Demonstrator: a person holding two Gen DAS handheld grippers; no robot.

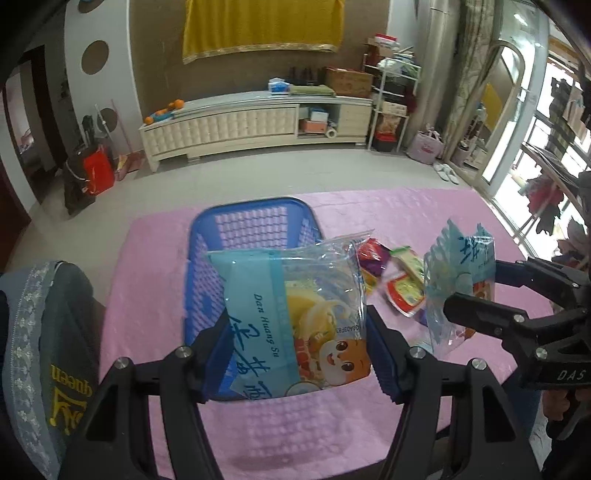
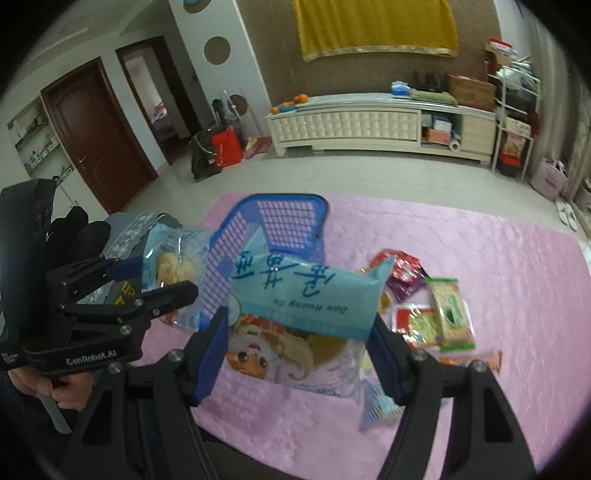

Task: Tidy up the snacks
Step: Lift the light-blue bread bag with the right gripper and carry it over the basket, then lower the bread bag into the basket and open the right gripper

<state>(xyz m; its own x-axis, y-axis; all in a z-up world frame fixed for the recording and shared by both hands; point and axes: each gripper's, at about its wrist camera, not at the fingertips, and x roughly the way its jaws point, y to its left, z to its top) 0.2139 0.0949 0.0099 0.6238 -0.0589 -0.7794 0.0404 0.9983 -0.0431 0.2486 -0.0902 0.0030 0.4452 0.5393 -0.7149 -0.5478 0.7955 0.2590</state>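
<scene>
— So, where do we have the snacks?

— We hold one in each claw. Our left gripper (image 1: 301, 345) pinches a clear-and-light-blue plastic snack bag with a cartoon face (image 1: 295, 314) between its blue pads (image 1: 384, 365), low in the centre of the left wrist view, in front of the blue plastic lattice basket (image 1: 255, 225).

— And the other hand?

— Our right gripper (image 2: 299, 347) is pressed onto a second blue-labelled clear snack bag (image 2: 306, 314), centre of the right wrist view. In the left view that same bag (image 1: 460, 284) shows at the right edge, clamped by the black fingers (image 1: 491, 317).

— Is the basket holding anything?

— We can see its lattice floor through the open top; whether anything lies inside, we cannot tell. It stands on the pink quilted table cover (image 1: 388, 210), left of centre.

— What else lies out?

— A loose heap of small red, purple and green-and-yellow snack packets (image 2: 424, 306) rests on the cover, right of the basket. An orange wrapper (image 2: 480, 360) sits just below them. Beyond the table, a cream low cabinet (image 1: 255, 122) runs along the far wall, under a yellow cloth (image 1: 262, 26) at the top.
</scene>
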